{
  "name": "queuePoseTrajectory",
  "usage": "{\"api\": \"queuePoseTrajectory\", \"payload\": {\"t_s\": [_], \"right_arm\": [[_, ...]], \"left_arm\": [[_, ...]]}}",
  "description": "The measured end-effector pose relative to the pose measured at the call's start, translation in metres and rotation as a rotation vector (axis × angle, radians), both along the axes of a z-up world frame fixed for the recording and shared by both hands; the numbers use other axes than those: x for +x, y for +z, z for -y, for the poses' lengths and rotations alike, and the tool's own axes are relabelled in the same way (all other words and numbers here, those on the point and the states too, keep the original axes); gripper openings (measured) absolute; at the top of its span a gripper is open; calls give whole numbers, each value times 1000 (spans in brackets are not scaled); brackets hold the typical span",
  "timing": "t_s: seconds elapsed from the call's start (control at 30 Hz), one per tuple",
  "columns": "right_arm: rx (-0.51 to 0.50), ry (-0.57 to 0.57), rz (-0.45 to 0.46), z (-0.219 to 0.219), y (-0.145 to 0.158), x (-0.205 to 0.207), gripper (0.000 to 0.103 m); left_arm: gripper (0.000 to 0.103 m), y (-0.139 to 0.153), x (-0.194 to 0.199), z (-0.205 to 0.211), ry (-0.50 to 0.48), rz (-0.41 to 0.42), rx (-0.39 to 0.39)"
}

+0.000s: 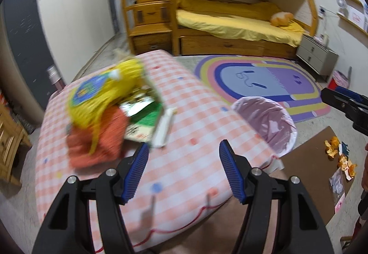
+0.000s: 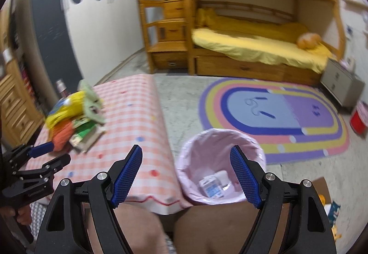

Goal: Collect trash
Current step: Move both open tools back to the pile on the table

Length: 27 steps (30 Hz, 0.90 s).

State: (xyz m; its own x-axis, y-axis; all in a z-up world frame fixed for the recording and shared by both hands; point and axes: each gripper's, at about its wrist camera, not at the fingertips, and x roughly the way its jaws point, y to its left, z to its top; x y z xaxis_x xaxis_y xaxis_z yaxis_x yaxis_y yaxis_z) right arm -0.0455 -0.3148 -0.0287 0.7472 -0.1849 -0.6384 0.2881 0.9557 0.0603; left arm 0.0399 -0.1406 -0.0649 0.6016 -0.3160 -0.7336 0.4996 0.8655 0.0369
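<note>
The left gripper [image 1: 182, 170] is held over the near end of a pink checked table cover [image 1: 184, 120], its 2 blue-padded fingers spread wide with nothing between them; the right gripper [image 2: 186, 175] is likewise held wide apart and empty, positioned above the gap between the table cover [image 2: 138, 125] and a trash bin [image 2: 220, 162] lined with a pale pink bag; the bin is seen standing on the floor just beside the table's right edge, and a white and blue carton [image 2: 212, 187] is noted lying at its bottom beside another white scrap that cannot be identified; in the left wrist view the same bin [image 1: 266, 125] appears beyond the table's right side, its contents blurred; a pile of clutter is recorded on the far left part of the table: a yellow bag [image 1: 103, 95] resting on an orange cloth [image 1: 96, 143], with a green and white package [image 1: 145, 120] touching them on the right; orange peels [image 1: 340, 157] and a few wrappers are seen scattered on a brown cardboard sheet [image 1: 310, 166] on the floor to the right of the bin; a rainbow-patterned rug [image 2: 276, 115] is spread beyond the bin, and a wooden bunk bed [image 2: 253, 46] with yellow bedding is set against the far wall; the left gripper [image 2: 39, 157] is also caught at the left edge of the right wrist view, its fingers apart.
</note>
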Motion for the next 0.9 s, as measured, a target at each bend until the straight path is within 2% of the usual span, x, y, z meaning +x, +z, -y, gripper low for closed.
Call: {"api": "queuePoseTrajectory", "payload": {"t_s": [0.2,0.33,0.43,0.5,0.8,0.9], "right_arm": [[-26,114,7,-45,10,21,77],[-60,198,0,-76,14,41,57],[-68,265,-8,-94,18,60,45],[-71,293,-8,-102,20,69,42],[-64,420,-24,-133,24,145,44],[-51,442,-46,-139,19,185,51]], "left_arm": [[62,7,4,-60,139,16,0],[62,12,16,-99,240,18,-8],[62,15,25,-121,296,24,-11],[62,18,32,-135,331,31,-11],[62,36,83,-161,404,62,-8],[62,36,102,-159,406,61,-7]]}}
